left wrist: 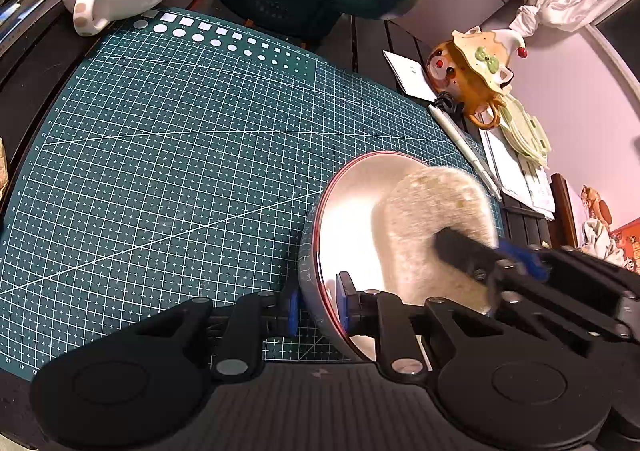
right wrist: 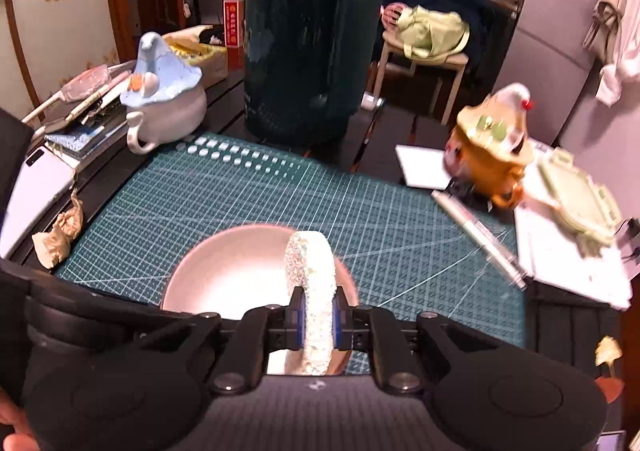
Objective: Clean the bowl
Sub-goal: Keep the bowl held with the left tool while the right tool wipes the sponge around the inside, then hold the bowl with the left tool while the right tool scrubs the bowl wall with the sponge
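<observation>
Two tools are seen at work over a green cutting mat that is laid on a dark table. The left tool is clenched on the rim of the bowl: one blue pad is pressed against the outer wall and the other against the inner face. The bowl is held tilted, with its pale inside turned toward the right tool, and its red-edged rim is seen above the near right part of the mat. The right tool is closed on a white sponge, which is gripped edge-on between the two blue pads and is set against the inside of the bowl. In the left wrist view the sponge is shown broad and fuzzy, lying against the inner wall, and a few small greenish specks are seen on it; the right tool's fingers are blurred there.

Beyond the mat, a dark green kettle is placed at the far edge, and a white teapot with a blue lid is placed to its left. An orange bear-shaped pot with a cream lid is placed off the mat's right side, near a white card and a silver pen. A crumpled beige wad is seen at the mat's left edge.
</observation>
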`<state>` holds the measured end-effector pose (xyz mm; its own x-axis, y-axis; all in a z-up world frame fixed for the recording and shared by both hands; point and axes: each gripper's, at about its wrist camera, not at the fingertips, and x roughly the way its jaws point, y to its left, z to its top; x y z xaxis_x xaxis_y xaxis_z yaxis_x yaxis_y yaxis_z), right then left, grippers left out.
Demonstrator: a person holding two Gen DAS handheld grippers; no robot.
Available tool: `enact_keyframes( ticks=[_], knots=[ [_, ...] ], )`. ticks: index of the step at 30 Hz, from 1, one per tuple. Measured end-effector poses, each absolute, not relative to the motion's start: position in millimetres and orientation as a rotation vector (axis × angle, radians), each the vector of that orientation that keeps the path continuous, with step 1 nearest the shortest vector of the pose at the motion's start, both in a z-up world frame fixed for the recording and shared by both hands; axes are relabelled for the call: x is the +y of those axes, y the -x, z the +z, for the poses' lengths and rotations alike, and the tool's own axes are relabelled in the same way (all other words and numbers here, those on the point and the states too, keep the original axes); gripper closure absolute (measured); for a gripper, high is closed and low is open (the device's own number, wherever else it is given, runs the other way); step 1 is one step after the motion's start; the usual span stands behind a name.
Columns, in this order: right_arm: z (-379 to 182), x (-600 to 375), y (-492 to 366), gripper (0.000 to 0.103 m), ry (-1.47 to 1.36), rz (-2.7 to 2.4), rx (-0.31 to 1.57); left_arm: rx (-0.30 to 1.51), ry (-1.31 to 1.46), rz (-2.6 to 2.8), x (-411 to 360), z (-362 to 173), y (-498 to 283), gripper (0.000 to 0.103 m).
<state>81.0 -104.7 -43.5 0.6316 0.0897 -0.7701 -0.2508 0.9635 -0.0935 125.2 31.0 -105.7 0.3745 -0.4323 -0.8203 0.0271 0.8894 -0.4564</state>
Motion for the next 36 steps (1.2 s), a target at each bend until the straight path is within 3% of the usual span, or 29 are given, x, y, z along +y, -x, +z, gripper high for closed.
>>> enact_keyframes(
  ticks=[7,15,24,29,32,36],
  knots=[
    [-20.5,-124.4,-82.4,0.091,0.054,0.257,0.831,1.146,0.394,-0.297,31.8,-105.7,-123.1,0.086],
    [-59.3,-113.1,-95.6,0.091,0.089,0.284,0.958,1.125,0.403,-0.289,36.2,-105.0,-123.4,0.087],
    [-34.2,-114.9,-82.6,0.091,0.118,0.251,0.86,1.131,0.39,-0.284,36.0,-98.5,-121.5,0.087],
    [-37.2,-117.8,-86.2,0.091,0.089,0.261,0.881,1.153,0.337,-0.285,25.0,-98.3,-113.3,0.073],
    [-38.2,-116.9,-85.9,0.091,0.084,0.268,0.885,1.167,0.305,-0.285,18.4,-98.2,-108.4,0.071],
    [-39.8,-118.5,-87.1,0.091,0.067,0.273,0.895,1.161,0.297,-0.282,14.3,-99.4,-105.9,0.078]
  ],
)
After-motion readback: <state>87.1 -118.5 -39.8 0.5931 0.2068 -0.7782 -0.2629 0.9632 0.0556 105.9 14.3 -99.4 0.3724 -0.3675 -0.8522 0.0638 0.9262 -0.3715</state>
